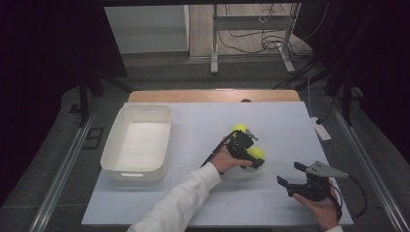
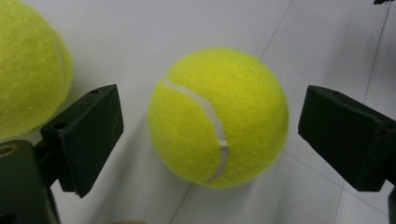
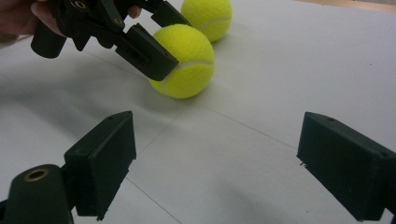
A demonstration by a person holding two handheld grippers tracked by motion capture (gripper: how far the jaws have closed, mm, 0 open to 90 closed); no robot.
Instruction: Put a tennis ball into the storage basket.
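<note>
two tennis balls sit on the white table (image 1: 193,203), just right of centre. the near ball (image 1: 256,154) lies between the spread jaws of the left gripper (image 1: 247,151), which reaches in from about 8 o'clock of it; in the left gripper view that ball (image 2: 217,117) has a clear gap to each jaw, so nothing is gripped. the far ball (image 1: 240,128) rests at roughly 11 o'clock from the near one, close by but apart; in the right gripper view the two read as near ball (image 3: 184,60) and far ball (image 3: 207,17). the right gripper (image 1: 291,175) sits at about 4 o'clock from the near ball, well apart, jaws wide and holding nothing. a white bin (image 1: 126,170) stands at 9 o'clock on the table.
</note>
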